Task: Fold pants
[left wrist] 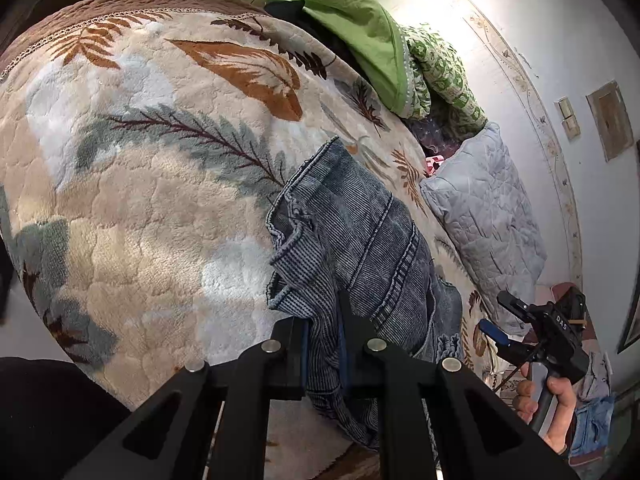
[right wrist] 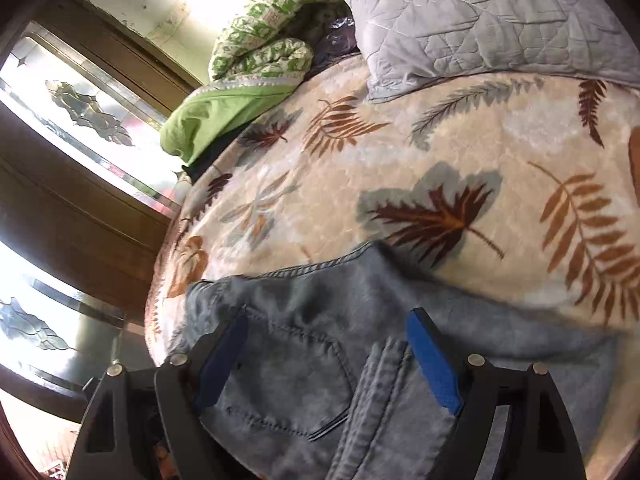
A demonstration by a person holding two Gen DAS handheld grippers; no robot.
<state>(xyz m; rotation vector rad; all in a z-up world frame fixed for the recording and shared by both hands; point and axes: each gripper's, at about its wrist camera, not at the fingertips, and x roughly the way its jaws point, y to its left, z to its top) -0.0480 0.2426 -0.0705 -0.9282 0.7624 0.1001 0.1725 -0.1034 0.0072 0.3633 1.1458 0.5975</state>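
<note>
Blue ribbed denim pants [left wrist: 360,232] lie bunched on a leaf-patterned bedspread [left wrist: 140,180]. My left gripper [left wrist: 322,328] is shut on a fold of the pants near their lower end, and the cloth rises between its black fingers. In the right wrist view the pants [right wrist: 280,360] show a back pocket and a seam. There my right gripper [right wrist: 328,318] stands open just above them, and its blue pads [right wrist: 432,364] do not touch the cloth. The right gripper [left wrist: 496,312] also shows at the far right of the left wrist view, held by a hand [left wrist: 552,396].
A grey quilted pillow [left wrist: 480,208] and a rolled green blanket [left wrist: 360,32] lie along the far side of the bed by the wall. A wooden door with patterned glass [right wrist: 60,100] stands past the bed's edge. The leaf-patterned bedspread [right wrist: 400,160] stretches out beyond the pants.
</note>
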